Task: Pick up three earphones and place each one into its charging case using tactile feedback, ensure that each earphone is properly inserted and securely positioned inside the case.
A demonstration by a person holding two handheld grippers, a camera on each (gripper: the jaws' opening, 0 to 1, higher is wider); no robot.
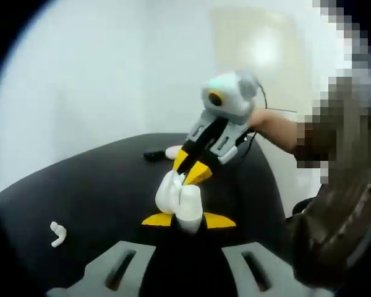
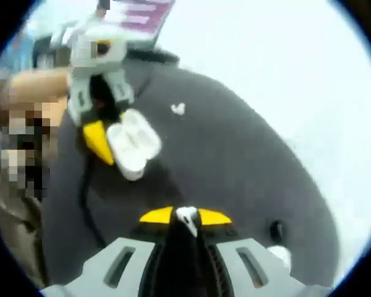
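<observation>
2 hand-held grippers [image 1: 180,221] [image 2: 187,218] above table [image 2: 235,161]

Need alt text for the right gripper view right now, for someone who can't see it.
The right gripper pinches a white earphone between its yellow tips, above a dark table. Up left, the left gripper holds an open white charging case, and another earphone lies on the table beyond.

1. Dark round table [image 1: 80,185], matte black/grey top, curved edge, seen in both views.
2. White wall [image 1: 99,68] behind the table, plain.
3. Small black object [image 1: 153,155] near the table's far edge; can't tell what it is.
4. Black cable [image 2: 85,204] running across the table near its edge.
5. Person's camouflage-pattern sleeve [image 1: 343,204] beside the table edge.
</observation>
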